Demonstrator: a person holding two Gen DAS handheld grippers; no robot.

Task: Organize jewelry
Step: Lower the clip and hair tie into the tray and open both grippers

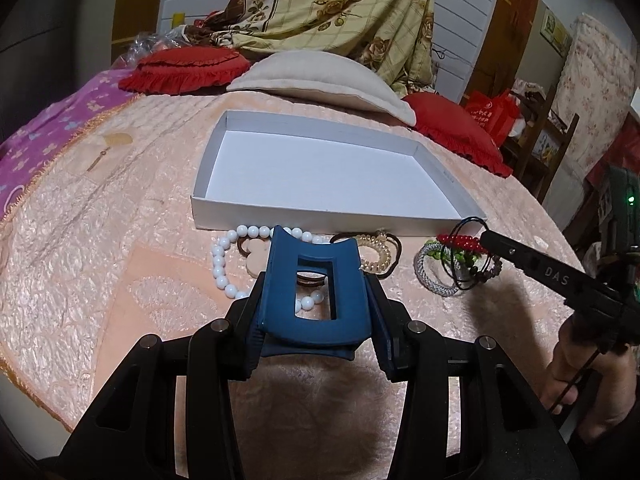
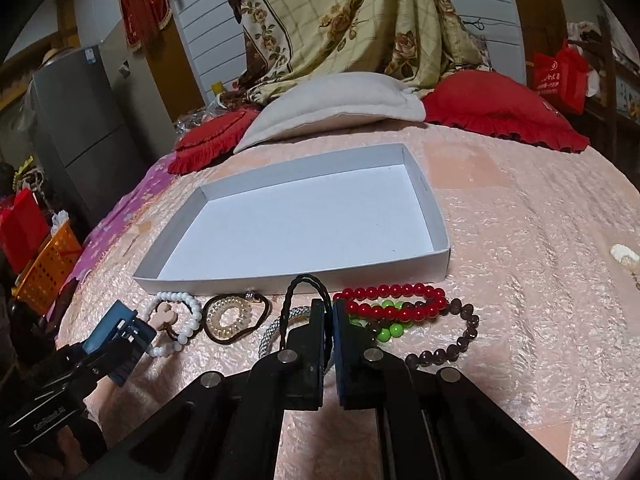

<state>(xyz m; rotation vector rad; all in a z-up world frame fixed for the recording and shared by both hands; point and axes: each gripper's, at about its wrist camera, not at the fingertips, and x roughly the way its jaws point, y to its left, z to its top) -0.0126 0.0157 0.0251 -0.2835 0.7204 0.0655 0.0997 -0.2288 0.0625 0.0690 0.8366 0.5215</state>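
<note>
On a peach bedspread (image 2: 520,240), the left gripper (image 1: 316,320) clamps a blue hair claw clip (image 1: 316,292) just above the bed, short of the empty white box (image 1: 320,176). The right gripper (image 2: 330,320), jaws pressed together, pinches a loop of black braided cord (image 2: 308,284) over the jewelry lying just before the box: white, red and brown bead bracelets, a coiled hair tie.
</note>
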